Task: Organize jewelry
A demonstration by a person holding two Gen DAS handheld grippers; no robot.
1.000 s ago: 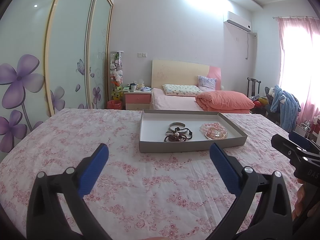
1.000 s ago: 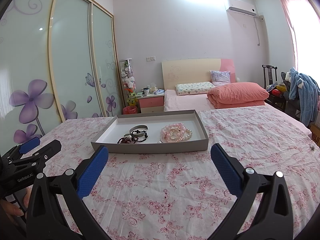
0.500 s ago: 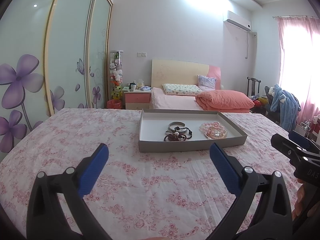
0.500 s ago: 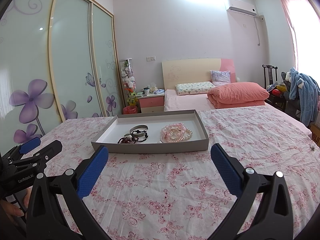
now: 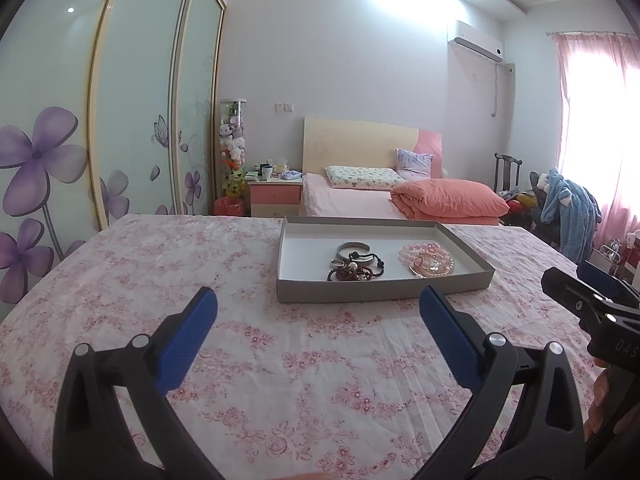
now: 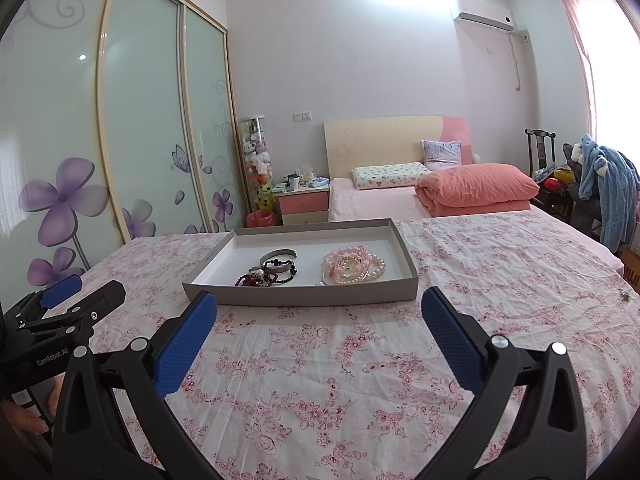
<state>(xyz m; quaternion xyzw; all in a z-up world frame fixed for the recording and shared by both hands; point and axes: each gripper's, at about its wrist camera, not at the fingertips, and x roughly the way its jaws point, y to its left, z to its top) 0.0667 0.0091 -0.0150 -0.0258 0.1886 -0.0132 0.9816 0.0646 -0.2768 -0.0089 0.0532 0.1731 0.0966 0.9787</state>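
While you hold both tools low over the flowered bedsheet (image 6: pixel 360 380), the only writing you can read is on their bodies: "GenRobot.AI" on the left hand-held gripper (image 5: pixel 318 322) as the right camera sees it, and the letters "DAS" on the right hand-held gripper (image 6: pixel 319 322) at the edge of the left camera view. The rest of that word is cut off.

Your left hand-held gripper points forward toward the tray (image 5: pixel 360 290), its blue pads wide apart and holding nothing. Your right hand-held gripper is in the same pose, jaws spread wide and empty, level with the left one and beside it. Some fingers (image 6: pixel 24 420) of yours show behind the left tool.

The jewelry lies inside the grey tray, which rests on the sheet ahead of both tools and apart from them. Dark bead bracelets (image 5: pixel 354 270) and a metal bangle (image 5: pixel 352 249) sit in the middle, touching. Pink bead bracelets (image 5: pixel 427 261) lie in a pile to the right of them.
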